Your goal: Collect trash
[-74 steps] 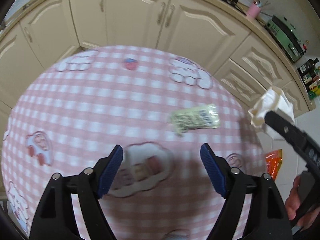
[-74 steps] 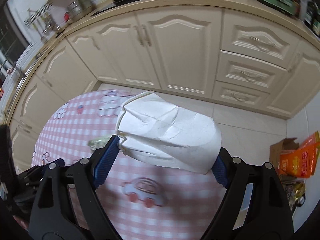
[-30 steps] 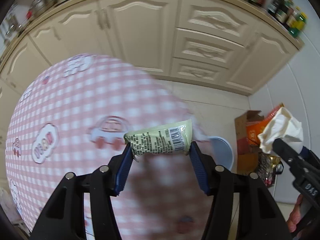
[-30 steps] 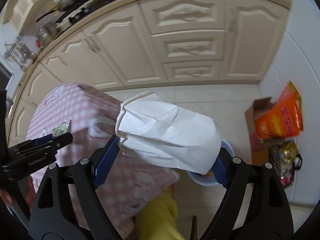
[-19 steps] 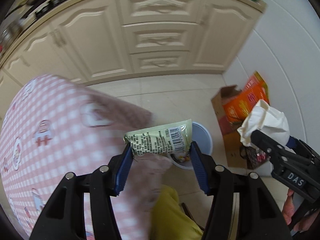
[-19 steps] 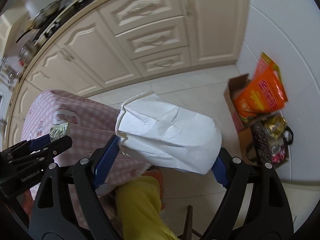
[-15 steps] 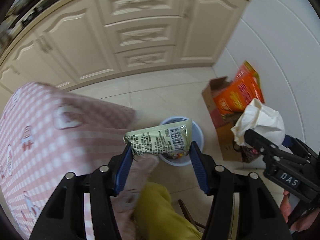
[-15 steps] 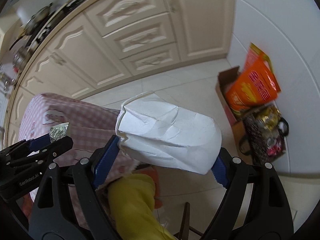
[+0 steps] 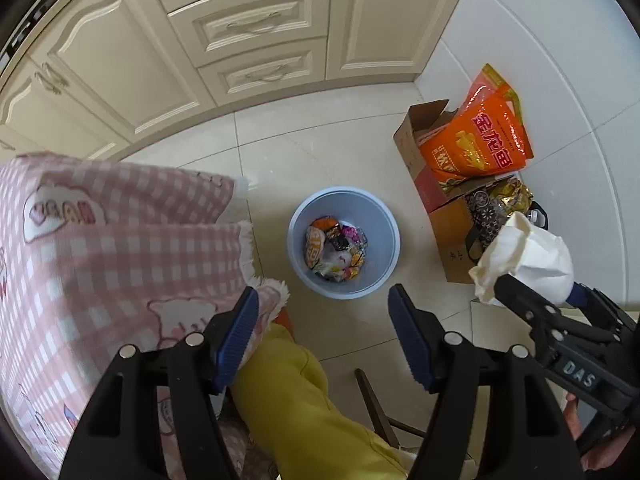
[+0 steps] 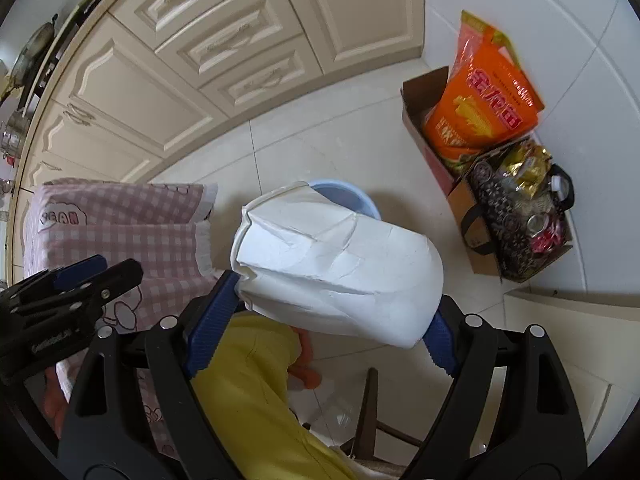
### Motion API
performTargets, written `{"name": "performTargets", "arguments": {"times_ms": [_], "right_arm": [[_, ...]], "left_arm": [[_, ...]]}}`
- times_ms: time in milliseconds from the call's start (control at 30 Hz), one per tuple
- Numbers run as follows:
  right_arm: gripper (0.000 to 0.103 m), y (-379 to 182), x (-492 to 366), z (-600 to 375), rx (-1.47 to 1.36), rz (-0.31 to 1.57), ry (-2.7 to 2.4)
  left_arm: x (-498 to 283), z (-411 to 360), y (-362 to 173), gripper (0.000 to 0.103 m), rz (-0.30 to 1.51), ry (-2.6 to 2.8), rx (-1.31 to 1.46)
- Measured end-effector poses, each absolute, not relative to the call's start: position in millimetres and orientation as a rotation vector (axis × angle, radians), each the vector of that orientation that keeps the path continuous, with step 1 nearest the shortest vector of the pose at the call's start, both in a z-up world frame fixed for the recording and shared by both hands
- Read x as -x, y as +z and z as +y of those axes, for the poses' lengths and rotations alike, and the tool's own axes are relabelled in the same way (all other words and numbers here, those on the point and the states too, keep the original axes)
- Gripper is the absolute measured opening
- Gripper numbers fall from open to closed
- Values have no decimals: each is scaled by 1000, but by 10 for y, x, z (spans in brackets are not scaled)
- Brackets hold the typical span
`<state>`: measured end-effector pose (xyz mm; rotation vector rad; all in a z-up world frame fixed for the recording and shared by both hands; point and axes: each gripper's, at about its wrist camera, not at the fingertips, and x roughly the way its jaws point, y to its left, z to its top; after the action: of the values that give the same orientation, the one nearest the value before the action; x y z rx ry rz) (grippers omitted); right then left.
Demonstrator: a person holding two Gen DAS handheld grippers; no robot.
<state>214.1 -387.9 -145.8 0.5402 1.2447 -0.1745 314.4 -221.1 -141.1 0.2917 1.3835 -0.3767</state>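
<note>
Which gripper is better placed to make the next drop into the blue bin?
Right. The right gripper is shut on the crumpled white paper cup with the round blue plastic bin beneath it. The left gripper is open and empty, its jaws having just opened.

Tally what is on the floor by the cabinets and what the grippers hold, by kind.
Blue trash bin: 1
Cardboard boxes: 2
Orange bag: 1
Crushed white paper cup, clamped in the right gripper: 1
Left gripper, jaws just opened, nothing between them: 0
Total: 5
</note>
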Motion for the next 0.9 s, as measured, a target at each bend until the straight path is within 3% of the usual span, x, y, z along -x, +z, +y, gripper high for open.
{"name": "performTargets", "arguments": {"times_ms": [300, 633, 900], "right_arm": [[87, -1260, -2396, -3533, -495, 1220, -91], [89, -1183, -2076, -3366, -482, 1178, -74], [89, -913, -1487, -3236, -367, 953, -190]], "left_arm": [[-3017, -1711, -1241, 66, 1341, -320, -248], [-2750, -1440, -1146, 67, 1310, -316, -213], [-2250, -1274, -841, 67, 1200, -360, -195]]}}
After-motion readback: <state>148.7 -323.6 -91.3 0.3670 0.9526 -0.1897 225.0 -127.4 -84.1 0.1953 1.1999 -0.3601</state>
